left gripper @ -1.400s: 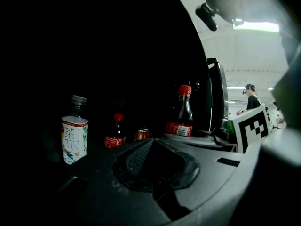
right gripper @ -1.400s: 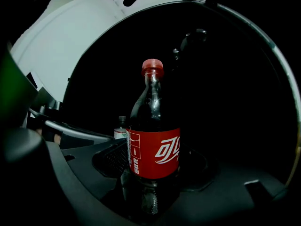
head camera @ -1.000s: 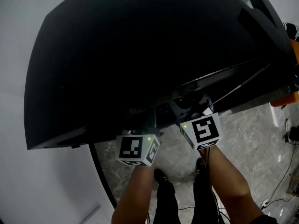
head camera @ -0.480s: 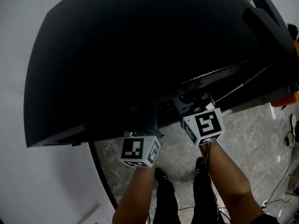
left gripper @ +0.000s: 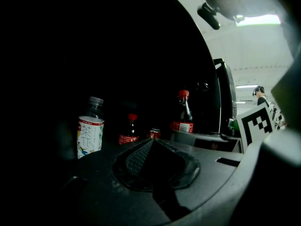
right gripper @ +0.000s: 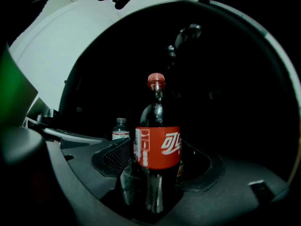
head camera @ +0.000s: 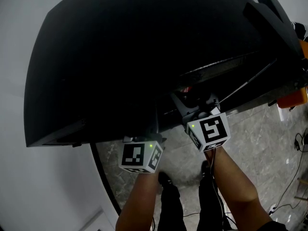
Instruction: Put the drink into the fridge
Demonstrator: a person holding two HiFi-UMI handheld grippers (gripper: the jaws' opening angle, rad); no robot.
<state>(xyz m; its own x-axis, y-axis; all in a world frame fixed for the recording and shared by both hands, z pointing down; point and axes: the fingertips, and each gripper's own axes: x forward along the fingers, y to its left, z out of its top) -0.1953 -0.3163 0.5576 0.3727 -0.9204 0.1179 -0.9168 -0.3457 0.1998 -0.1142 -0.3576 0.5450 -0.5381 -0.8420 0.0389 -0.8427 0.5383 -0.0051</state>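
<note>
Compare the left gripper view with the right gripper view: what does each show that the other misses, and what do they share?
Only the left gripper view shows the left tongs, shut and empty, a small cola bottle and what looks like a red can standing further in, and a marker cube. Only the right gripper view shows the right tongs shut on the big cola bottle. Both show the dark fridge, a white-labelled bottle, and probably that same red-capped big cola bottle.

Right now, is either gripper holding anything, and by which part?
The right gripper holds an upright cola bottle by the lower part of its body. The left gripper has its jaws together, nothing between them.
</note>
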